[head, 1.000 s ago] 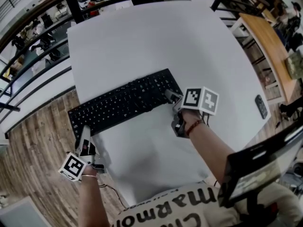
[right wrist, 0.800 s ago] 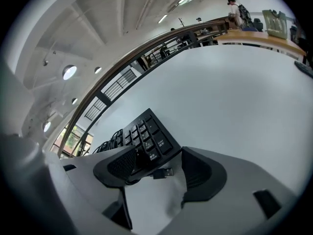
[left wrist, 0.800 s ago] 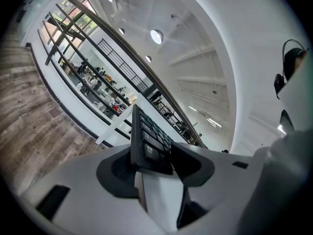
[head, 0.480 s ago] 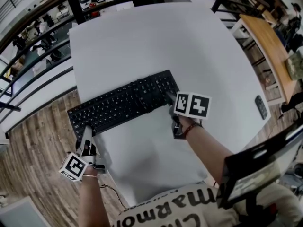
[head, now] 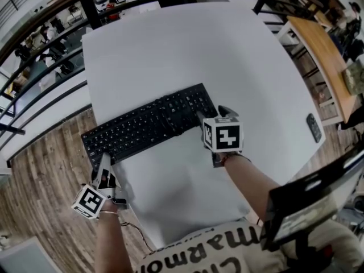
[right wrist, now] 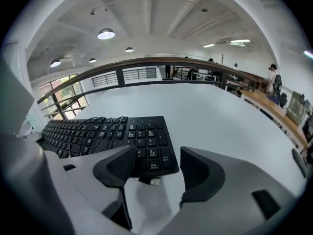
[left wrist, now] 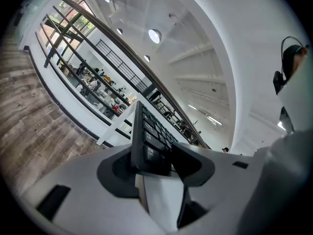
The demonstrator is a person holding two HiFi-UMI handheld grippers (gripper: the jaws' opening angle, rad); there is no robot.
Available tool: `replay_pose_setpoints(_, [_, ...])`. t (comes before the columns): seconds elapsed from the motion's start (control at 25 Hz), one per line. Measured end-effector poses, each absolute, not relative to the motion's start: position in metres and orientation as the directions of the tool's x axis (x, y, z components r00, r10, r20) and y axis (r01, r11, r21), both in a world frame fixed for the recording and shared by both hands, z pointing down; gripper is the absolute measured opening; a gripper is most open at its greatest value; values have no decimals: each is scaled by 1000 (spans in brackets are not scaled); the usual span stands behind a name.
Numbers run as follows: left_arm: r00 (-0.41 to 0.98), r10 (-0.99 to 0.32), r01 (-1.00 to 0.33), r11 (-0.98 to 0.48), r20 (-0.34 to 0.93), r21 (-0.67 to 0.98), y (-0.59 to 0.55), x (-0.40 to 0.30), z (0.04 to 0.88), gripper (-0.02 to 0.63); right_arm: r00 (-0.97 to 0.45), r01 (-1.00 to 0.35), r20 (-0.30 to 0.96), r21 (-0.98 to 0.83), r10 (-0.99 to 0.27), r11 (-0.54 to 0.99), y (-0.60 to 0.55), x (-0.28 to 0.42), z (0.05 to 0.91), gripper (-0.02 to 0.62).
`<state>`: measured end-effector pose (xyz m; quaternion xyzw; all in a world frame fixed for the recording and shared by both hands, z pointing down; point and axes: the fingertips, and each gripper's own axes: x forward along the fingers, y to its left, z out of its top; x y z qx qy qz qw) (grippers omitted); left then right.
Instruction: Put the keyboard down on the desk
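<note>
At lower left, the left gripper (head: 104,162) clamps the keyboard (head: 149,124) overhanging the desk (head: 187,56); the right gripper (head: 215,114) has just opened its jaws wide around the other end, pressing nothing, so a tug may topple it.

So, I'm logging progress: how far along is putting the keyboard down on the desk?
Done: the keyboard rests its number-pad end on the desk; the right gripper has just opened its jaws, which no pad presses there. In hand: the left gripper clamps the other end, overhanging the desk edge. Left: release it.
</note>
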<state>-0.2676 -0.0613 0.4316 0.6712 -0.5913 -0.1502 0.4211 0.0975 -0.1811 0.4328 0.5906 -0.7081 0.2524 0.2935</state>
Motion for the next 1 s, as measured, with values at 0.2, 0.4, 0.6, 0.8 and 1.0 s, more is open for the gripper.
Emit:
replay_pose_setpoints(0.2, [256, -921, -649, 62, 294, 759, -62, -268, 435, 196, -129, -963, 688, 84, -715, 255, -183, 90, 429, 302])
replay_pose_setpoints(0.4, [240, -919, -670, 76, 313, 738, -61, -271, 438, 196, -132, -910, 657, 218, -742, 354, -186, 81, 424, 291])
replay_pose_setpoints(0.6, [238, -922, -665, 75, 306, 743, -60, -271, 439, 198, -155, -835, 646, 319, -748, 448, -181, 67, 419, 204])
replay_pose_setpoints(0.8, [231, -921, -664, 87, 314, 743, -59, -272, 440, 198, -164, -835, 640, 314, -750, 451, -177, 65, 419, 153])
replay_pose_setpoints(1.0, [238, -923, -649, 81, 303, 757, -62, -272, 445, 198, -168, -821, 641, 330, -749, 466, -178, 61, 423, 132])
